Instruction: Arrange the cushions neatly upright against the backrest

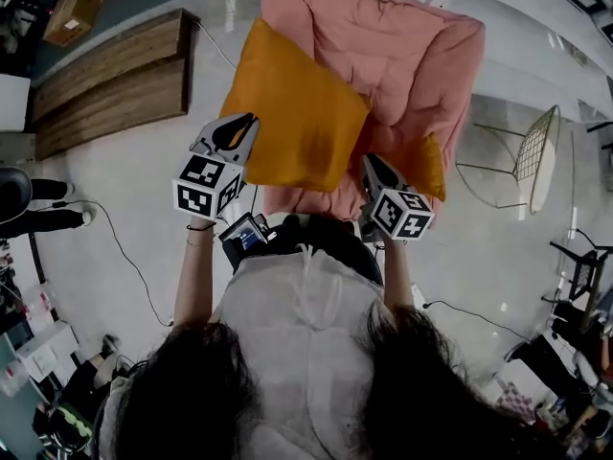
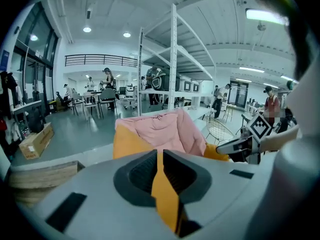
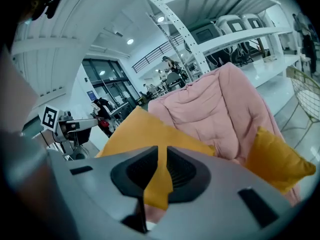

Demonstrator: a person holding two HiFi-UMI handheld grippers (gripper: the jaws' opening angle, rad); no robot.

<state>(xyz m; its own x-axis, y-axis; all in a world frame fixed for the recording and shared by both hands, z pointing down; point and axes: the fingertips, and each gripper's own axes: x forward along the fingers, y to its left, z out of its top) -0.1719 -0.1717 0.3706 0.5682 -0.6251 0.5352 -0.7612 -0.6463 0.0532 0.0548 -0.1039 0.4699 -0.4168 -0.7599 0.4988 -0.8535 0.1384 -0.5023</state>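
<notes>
A big orange cushion [image 1: 292, 113] hangs in front of the pink padded armchair [image 1: 402, 56], covering its left side. My left gripper [image 1: 244, 125] is shut on the cushion's lower left edge, and orange fabric runs between its pads [image 2: 161, 170]. My right gripper [image 1: 370, 163] is shut on the lower right edge, again with orange cloth pinched between the pads [image 3: 159, 178]. A second, smaller orange cushion [image 1: 427, 167] lies on the right of the seat; it also shows in the right gripper view [image 3: 275, 159]. The cushion hides much of the seat.
A wooden bench [image 1: 105, 80] and a cardboard box [image 1: 77, 8] lie on the floor to the left. A wire chair [image 1: 532, 156] stands right of the armchair. White shelving [image 2: 172, 59] rises behind it. Cables cross the floor, and people stand far back.
</notes>
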